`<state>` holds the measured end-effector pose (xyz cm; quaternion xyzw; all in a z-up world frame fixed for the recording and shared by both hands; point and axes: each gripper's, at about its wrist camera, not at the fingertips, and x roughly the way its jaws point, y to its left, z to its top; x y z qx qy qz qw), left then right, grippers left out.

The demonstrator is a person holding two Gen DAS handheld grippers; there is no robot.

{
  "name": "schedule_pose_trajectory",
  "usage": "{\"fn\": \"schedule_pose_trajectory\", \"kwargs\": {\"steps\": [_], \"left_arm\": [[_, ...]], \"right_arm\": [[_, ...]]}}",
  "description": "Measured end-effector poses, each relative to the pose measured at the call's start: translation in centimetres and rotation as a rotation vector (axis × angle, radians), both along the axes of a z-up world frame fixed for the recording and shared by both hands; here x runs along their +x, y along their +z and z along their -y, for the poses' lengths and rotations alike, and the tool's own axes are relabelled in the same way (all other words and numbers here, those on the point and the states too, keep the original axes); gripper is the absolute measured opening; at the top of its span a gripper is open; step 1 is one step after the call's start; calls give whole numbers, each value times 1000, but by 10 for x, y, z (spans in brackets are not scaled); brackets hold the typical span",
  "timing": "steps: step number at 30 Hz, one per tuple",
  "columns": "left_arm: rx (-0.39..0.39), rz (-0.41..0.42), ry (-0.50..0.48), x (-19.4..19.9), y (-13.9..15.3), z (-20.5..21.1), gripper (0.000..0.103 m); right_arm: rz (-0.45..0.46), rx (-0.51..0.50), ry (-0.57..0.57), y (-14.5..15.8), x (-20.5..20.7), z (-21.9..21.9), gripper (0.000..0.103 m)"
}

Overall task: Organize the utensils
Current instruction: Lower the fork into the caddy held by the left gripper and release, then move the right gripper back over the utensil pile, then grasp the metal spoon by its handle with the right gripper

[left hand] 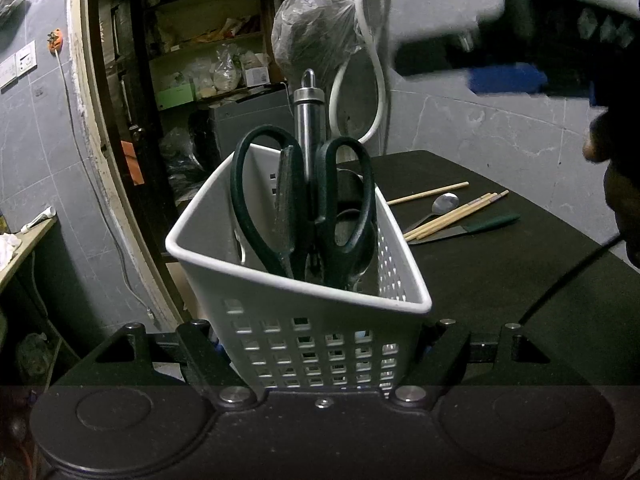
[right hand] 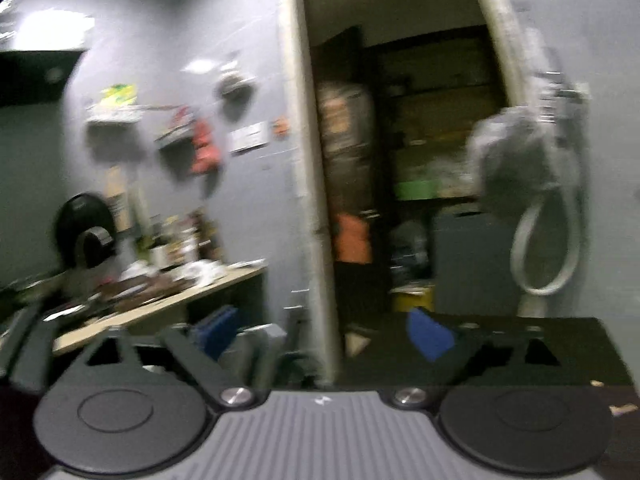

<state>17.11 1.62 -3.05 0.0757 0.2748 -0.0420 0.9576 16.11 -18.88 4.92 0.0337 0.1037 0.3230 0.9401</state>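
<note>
**Left claw clamped on the basket, right claw spread wide and empty**

My left gripper (left hand: 320,354) was closed on the white perforated basket (left hand: 298,308), its two black fingers pressed against the basket's lower walls on either side. In that left wrist view the basket sat tilted a little, at the near edge of the black table (left hand: 500,280). Standing upright inside it I saw dark green-handled scissors (left hand: 304,204), a steel handle with a hanging loop (left hand: 309,120) rising between the scissor loops, and some other dark utensils behind them that I could not make out. Farther back on the table, well apart from the basket, lay several wooden chopsticks (left hand: 452,216), a metal spoon (left hand: 440,205) between them, and a green-handled knife (left hand: 476,226) just beside the chopstick bundle. My right gripper (left hand: 480,68) appeared blurred at the upper right, above the table, its blue pad showing and nothing in it.

In the right wrist view, which was heavily blurred, my right gripper (right hand: 320,338) had its jaws far apart, the blue pads (right hand: 430,338) wide of each other with nothing between them. It pointed over the far edge of the black table (right hand: 560,344) toward an open doorway (right hand: 400,160) and a grey wall.
</note>
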Motion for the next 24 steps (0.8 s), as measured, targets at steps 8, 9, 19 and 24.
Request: {"fn": "schedule_pose_trajectory", "kwargs": {"steps": [8, 9, 19, 24], "left_arm": [[1, -2, 1, 1, -1, 0, 79], [1, -3, 2, 1, -1, 0, 79], [8, -10, 14, 1, -1, 2, 80], [11, -14, 20, 1, -1, 4, 80]], "right_arm": [[-246, -57, -231, -53, 52, 43, 103], [-275, -59, -252, -61, 62, 50, 103], [-403, -104, -362, -108, 145, 82, 103], [-427, -134, -361, -121, 181, 80, 103]]}}
